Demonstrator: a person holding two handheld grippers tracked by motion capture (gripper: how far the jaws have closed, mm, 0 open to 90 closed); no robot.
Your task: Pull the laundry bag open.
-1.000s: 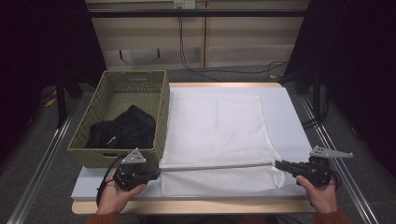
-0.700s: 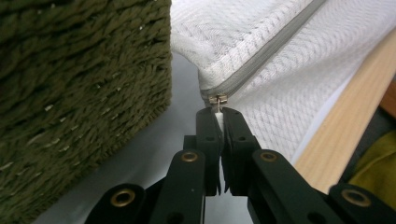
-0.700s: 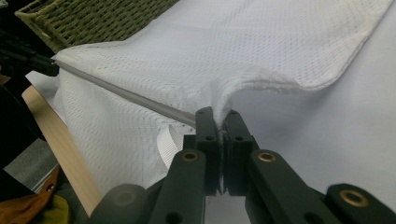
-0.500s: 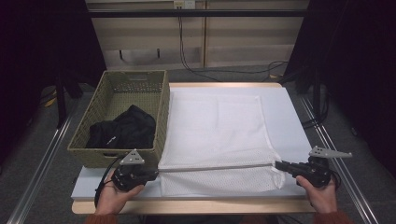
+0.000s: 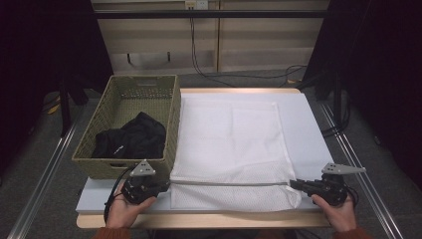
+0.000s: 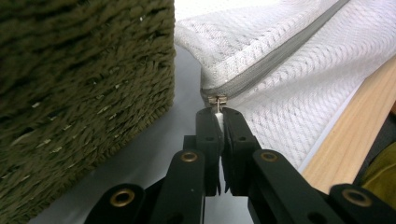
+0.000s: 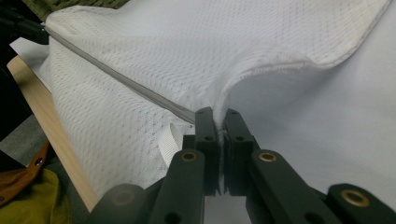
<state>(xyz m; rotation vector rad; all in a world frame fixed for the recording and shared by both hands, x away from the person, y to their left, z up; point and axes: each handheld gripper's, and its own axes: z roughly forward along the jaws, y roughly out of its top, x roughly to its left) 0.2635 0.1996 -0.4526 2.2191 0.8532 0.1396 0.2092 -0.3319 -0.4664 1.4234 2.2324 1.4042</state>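
Note:
A white mesh laundry bag [image 5: 229, 139] lies flat on the table, its grey zipper [image 5: 229, 183] running along the near side. My left gripper [image 5: 168, 185] sits at the bag's near left corner. In the left gripper view that gripper [image 6: 220, 114] is shut on the small metal zipper pull [image 6: 217, 100] at the zipper's end. My right gripper [image 5: 292, 184] is at the near right corner. In the right gripper view it [image 7: 217, 114] is shut on the bag's mesh edge [image 7: 219, 100] where the zipper [image 7: 121, 84] ends, and the fabric is lifted slightly there.
An olive woven basket [image 5: 171, 119] stands left of the bag with black clothing [image 5: 132, 139] in it; its wall [image 6: 84, 70] is close beside my left gripper. The wooden table edge [image 5: 209, 220] runs just in front of both hands.

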